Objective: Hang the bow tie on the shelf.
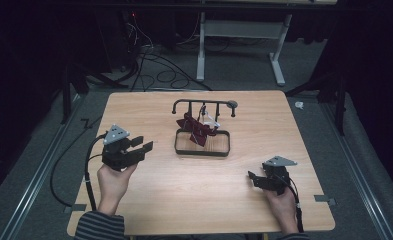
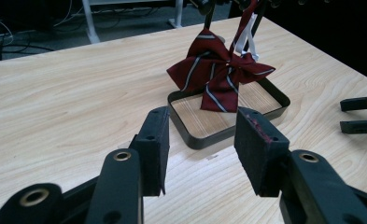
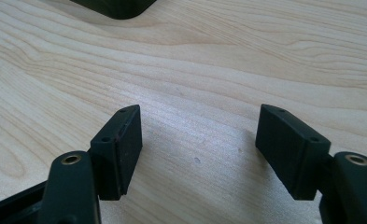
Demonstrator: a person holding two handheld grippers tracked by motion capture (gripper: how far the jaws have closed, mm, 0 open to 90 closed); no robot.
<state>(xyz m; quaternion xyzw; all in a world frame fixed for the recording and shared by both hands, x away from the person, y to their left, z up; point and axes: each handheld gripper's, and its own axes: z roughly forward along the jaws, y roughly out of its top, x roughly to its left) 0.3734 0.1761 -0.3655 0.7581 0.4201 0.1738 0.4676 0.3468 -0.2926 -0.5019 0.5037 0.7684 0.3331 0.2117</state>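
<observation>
A dark red bow tie [image 1: 196, 127] with pale stripes hangs by a white strap from a black stand [image 1: 204, 103] over the stand's rectangular tray [image 1: 203, 151] at the table's middle. In the left gripper view the bow tie [image 2: 218, 72] droops into the tray [image 2: 204, 140] just beyond my jaws. My left gripper [image 1: 143, 147] stands open, left of the tray and apart from it, with nothing between its fingers [image 2: 155, 144]. My right gripper [image 1: 251, 178] is open low over bare wood at the front right, fingers [image 3: 120, 144] wide apart and empty.
The wooden table [image 1: 149, 200] has rounded corners. A black cable [image 1: 86, 175] trails off its left edge. A white desk frame [image 1: 239, 30] and loose cables lie on the floor beyond. In the left gripper view the right gripper's fingertips [image 2: 358, 114] show at the far right.
</observation>
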